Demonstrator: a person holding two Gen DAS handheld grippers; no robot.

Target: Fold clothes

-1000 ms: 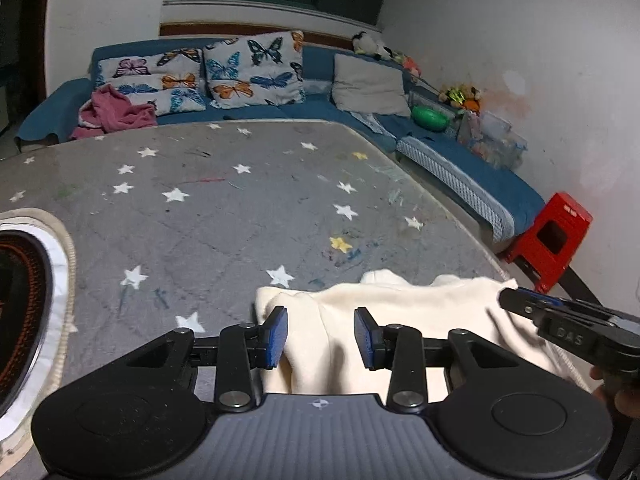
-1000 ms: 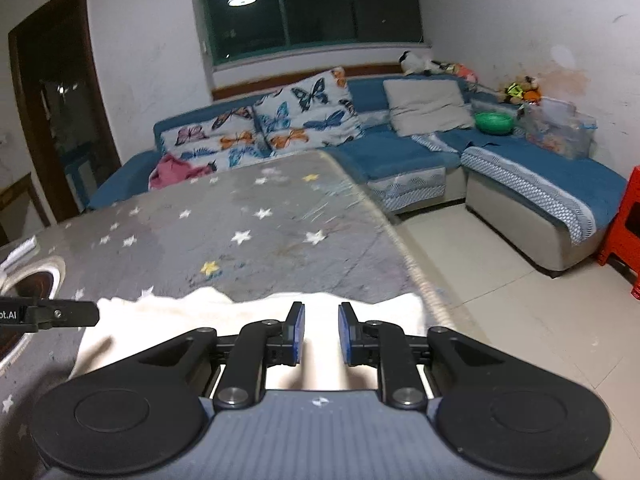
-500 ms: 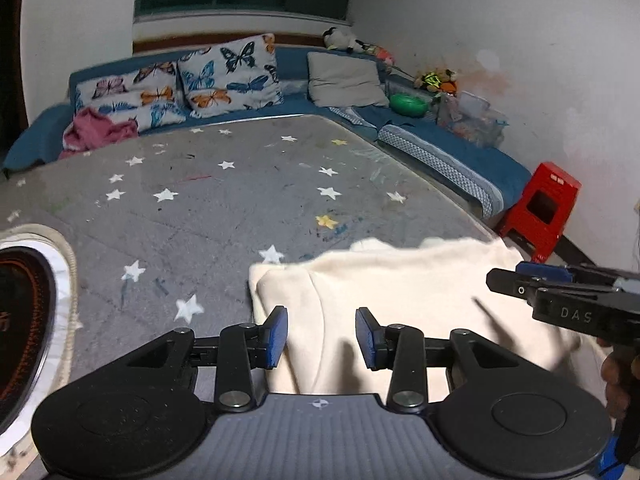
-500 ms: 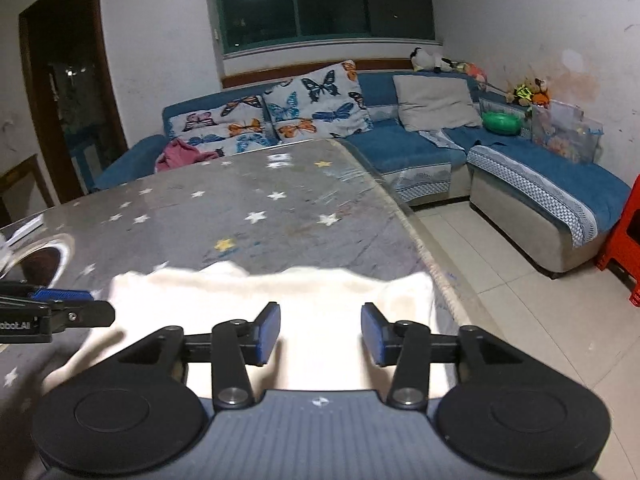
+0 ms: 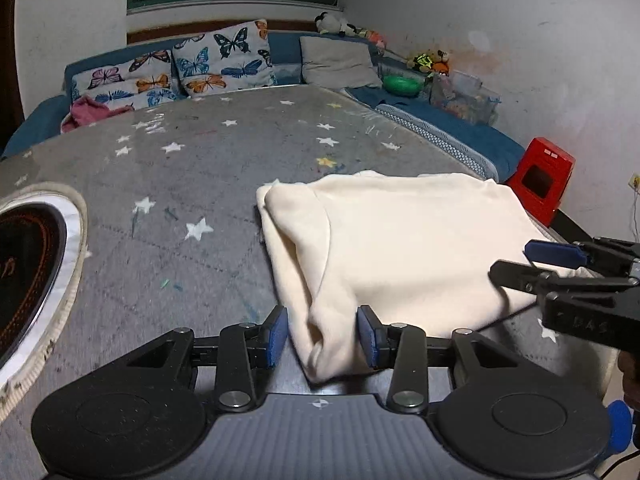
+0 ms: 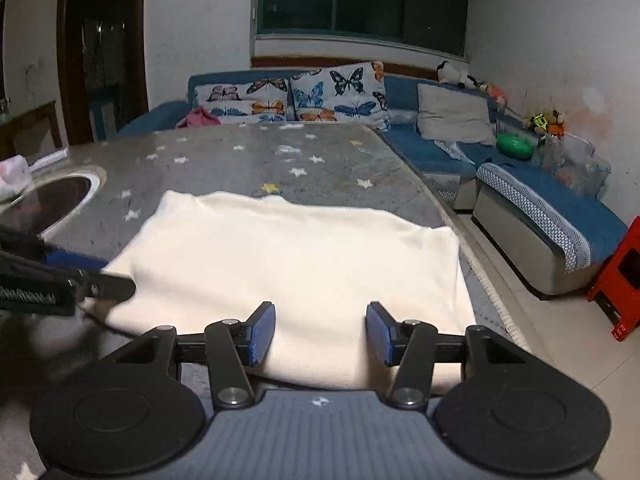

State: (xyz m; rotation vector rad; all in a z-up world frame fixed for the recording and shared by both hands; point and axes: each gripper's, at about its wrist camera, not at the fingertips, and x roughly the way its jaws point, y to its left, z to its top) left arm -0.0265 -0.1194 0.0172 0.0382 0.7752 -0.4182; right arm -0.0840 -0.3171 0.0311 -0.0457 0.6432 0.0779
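A cream garment [image 5: 404, 240] lies folded in a flat rectangle on the grey star-patterned table [image 5: 192, 168], near its right edge. My left gripper [image 5: 322, 336] is open at the garment's near-left corner, and a thick fold of fabric sits between its blue pads without being pinched. In the right wrist view the cream garment [image 6: 296, 256] spreads out in front of my right gripper [image 6: 320, 334], which is open wide just above the near edge. Each gripper shows in the other's view: the right gripper [image 5: 560, 264] and the left gripper [image 6: 80, 276].
A round dark disc with a pale rim [image 5: 36, 264] lies on the table's left side. A blue sofa with butterfly cushions [image 5: 216, 64] and a pink cloth [image 5: 92, 110] stands behind the table. A red stool [image 5: 544, 176] stands on the floor past the table's right edge.
My right gripper opened from nearly shut to wide open. Both grippers drew back from the garment, which now lies spread flat and shows more fully.
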